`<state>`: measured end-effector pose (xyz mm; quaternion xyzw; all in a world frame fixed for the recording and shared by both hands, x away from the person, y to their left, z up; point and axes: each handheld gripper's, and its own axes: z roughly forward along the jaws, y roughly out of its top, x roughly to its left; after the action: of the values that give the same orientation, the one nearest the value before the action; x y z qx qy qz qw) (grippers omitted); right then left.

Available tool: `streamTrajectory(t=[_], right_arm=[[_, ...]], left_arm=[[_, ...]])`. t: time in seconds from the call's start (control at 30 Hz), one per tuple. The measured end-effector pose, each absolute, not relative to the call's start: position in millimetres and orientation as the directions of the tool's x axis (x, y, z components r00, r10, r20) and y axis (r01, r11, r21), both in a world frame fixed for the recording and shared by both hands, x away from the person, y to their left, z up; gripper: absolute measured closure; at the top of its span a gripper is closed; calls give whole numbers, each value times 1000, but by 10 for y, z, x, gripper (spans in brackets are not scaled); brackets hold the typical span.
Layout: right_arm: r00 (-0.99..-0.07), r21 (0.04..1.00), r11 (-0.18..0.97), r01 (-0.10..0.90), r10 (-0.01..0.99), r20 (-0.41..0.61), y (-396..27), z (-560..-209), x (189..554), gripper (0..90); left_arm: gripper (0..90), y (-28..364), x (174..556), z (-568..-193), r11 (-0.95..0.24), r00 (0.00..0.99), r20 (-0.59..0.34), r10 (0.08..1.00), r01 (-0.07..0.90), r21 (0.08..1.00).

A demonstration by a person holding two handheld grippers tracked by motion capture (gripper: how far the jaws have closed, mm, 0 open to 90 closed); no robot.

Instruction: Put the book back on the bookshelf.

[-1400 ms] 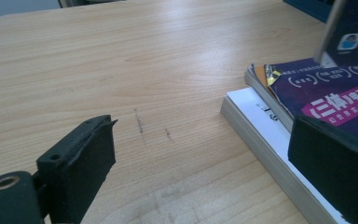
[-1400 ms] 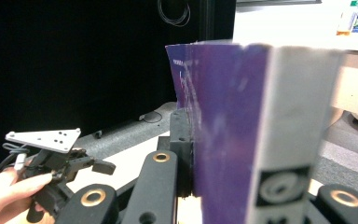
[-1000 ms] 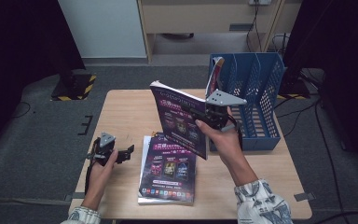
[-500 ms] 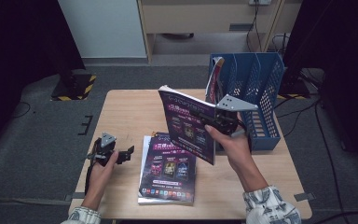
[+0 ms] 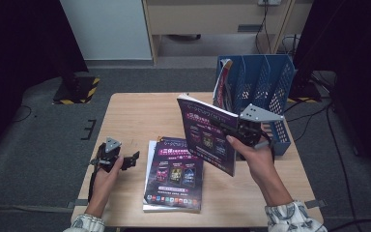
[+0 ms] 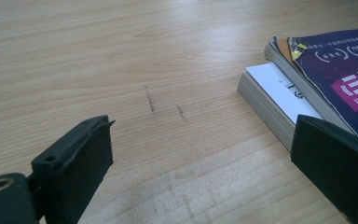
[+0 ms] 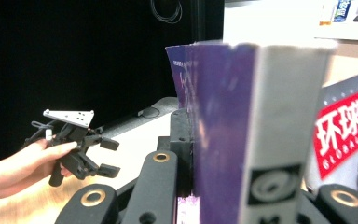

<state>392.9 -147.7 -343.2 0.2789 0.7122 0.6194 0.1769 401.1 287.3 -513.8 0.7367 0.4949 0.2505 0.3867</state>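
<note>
Now the right claw (image 5: pixel 239 133) is pinching a purple book (image 5: pixel 206 137), holding it upright and tilted in the air above the right half of the desk (image 5: pixel 130 116), just left of the blue rack (image 5: pixel 265 82) that is standing at the desk's back right corner. In the right gripper view its jaws are pressing on the book (image 7: pixel 242 140) near the spine. The left claw (image 5: pixel 130 159) is resting low near the left edge with its jaws spread and nothing between them, just beside the stack (image 5: pixel 174 176) of books lying near the front edge.

The risks, as I judge them: the book is hanging from a narrow grip, so it could be swinging or slipping out if the hand is tipping it fast. Its loose pages could be fanning open and catching on a rack divider. One slot is already holding a magazine (image 5: pixel 222 79), so a poor aim could be jamming the two together or nudging the light rack toward the desk's back edge.

The desk is pale wood, scuffed faintly in the left gripper view (image 6: pixel 163 105). Around it grey carpet (image 5: pixel 38 145) is lying, with dark curtains at both sides and a cabinet behind.
</note>
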Motion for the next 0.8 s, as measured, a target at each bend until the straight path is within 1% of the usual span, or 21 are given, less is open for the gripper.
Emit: streamTrajectory(t=[0.37,0.8], right_arm=[[-769,979,74,190,631,101,-1686,-3491,3830,823],[-753,980,41,197,646,125,-1911,-3553,3691,823]], left_arm=[[51,2878,4010,-5137,-211,384,-14,923,537,817],[51,2887,4008,-5131,-208,382,-14,924,533,820]])
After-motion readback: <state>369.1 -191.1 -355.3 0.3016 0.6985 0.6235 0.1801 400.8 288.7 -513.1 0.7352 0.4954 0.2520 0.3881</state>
